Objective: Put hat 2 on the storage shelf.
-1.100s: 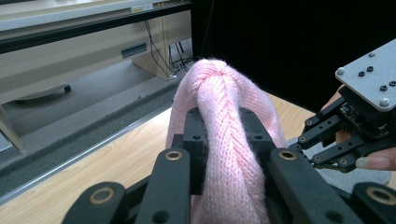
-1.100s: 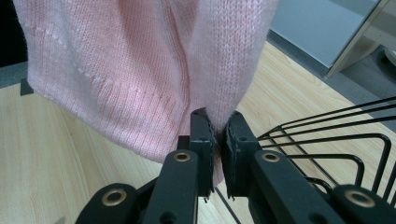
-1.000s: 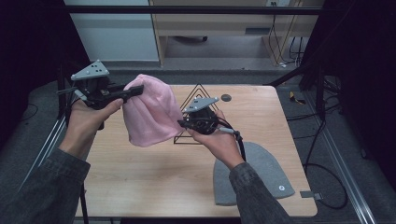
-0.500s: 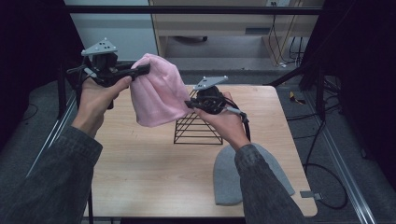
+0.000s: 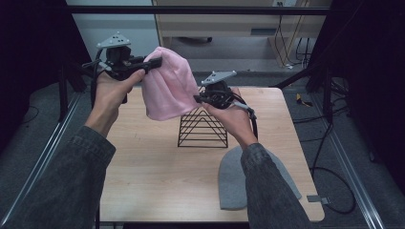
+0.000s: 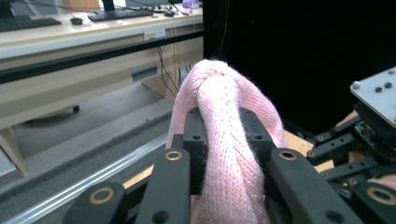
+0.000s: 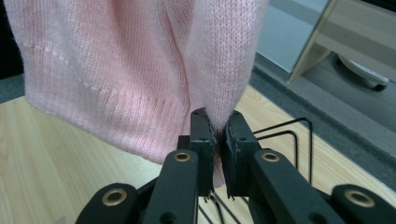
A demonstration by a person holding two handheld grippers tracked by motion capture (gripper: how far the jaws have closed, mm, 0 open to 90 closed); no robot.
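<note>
Claws both clamped on pink knitted beanie: left claw at bunched crown, right claw pinching ribbed hem, cap aloft beside black wire triangular rack. Step judged: carrying cap to rack; next calls for spreading hem, lowering it over the apex.

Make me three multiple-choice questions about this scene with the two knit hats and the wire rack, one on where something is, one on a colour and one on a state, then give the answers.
1. Where does the grey hat lie?
A. on the table's near right part
B. on the wire rack
C. on the floor

2. What colour is the held hat?
A. blue
B. pink
C. white

3. How is the right gripper?
A. open, holding nothing
B. shut on the pink hat's edge
C. shut on the rack

Answers: 1 A, it lies flat by the right sleeve. 2 B, its knit shows pink. 3 B, the jaws pinch the hem, as the left gripper clamps bunched knit.
</note>
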